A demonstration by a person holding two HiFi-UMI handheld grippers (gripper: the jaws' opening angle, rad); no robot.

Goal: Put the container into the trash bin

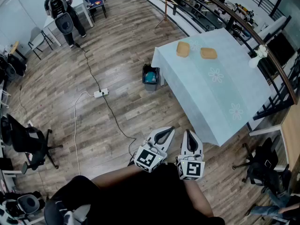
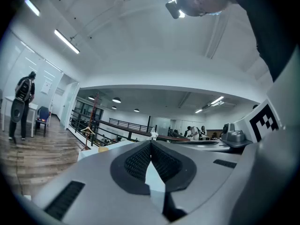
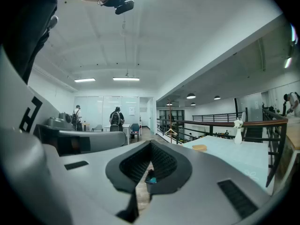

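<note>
Container (image 1: 208,53) on table (image 1: 220,97), grippers (image 1: 169,130) closed, near torso

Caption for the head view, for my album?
Left gripper and right gripper, both shut, face a table with two containers, bin beside.

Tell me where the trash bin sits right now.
In the head view, the trash bin stands on the wood floor near the centre of the picture, beside the left corner of the blue-clothed table.
</note>
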